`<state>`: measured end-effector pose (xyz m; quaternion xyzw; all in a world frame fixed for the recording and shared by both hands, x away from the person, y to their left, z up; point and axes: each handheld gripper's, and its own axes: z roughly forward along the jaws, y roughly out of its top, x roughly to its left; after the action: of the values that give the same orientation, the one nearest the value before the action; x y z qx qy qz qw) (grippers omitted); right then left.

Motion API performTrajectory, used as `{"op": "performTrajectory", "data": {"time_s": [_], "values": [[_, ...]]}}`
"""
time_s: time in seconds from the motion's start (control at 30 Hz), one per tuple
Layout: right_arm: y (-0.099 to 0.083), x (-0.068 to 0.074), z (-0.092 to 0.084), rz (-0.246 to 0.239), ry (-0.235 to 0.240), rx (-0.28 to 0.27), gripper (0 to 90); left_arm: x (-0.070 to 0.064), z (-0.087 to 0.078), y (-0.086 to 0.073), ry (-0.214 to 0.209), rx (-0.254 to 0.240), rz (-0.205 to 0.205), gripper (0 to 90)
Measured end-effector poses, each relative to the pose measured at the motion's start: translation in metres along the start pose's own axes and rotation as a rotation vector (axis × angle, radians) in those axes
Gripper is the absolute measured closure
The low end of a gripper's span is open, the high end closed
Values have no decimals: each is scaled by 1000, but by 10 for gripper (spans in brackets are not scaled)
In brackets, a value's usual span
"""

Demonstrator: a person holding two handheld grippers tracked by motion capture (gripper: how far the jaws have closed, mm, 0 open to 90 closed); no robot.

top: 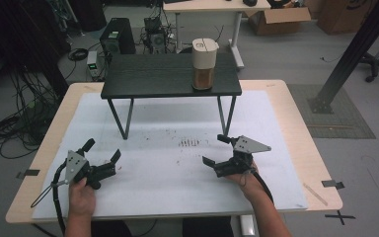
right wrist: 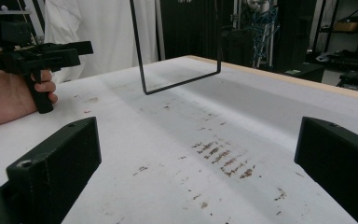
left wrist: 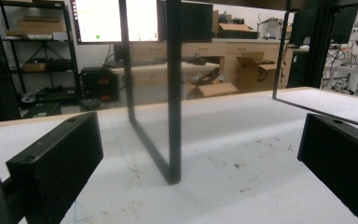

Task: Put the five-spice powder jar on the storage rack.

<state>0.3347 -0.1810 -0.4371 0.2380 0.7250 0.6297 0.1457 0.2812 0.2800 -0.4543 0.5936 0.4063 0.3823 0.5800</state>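
Both hands are parked low on the white counter (top: 168, 197) right now, left tool (top: 103, 158) and right tool (top: 216, 150) each with jaws spread wide and nothing between them. The nearest thing worth grabbing looks like the tan canister (top: 204, 64) with the pale lid, standing upright on the little black stand (top: 153, 76) near its right end, well apart from both tools. My worry: it's tall and narrow and sits close to the stand's front edge, so a reach coming up from below could clip the tabletop lip or nudge the canister sideways and tip it off. The stand's thin legs are also right in the path; the left gripper view has one leg (left wrist: 172, 93) dead ahead between the jaws. That view and the right gripper view give you the legs and the brown smudges (right wrist: 221, 158) on the mat up close, while the high view is what gives you the canister and the hands' spacing.
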Motion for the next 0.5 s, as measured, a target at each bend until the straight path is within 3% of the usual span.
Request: {"op": "performTrajectory", "data": {"time_s": [0.27, 0.5], "values": [[-6, 2, -2, -9, -4, -8, 0, 0, 0, 0, 0, 0, -1, 4], [-13, 7, -5, -34, -7, -46, 1, 0, 0, 0, -1, 1, -2, 4]]}}
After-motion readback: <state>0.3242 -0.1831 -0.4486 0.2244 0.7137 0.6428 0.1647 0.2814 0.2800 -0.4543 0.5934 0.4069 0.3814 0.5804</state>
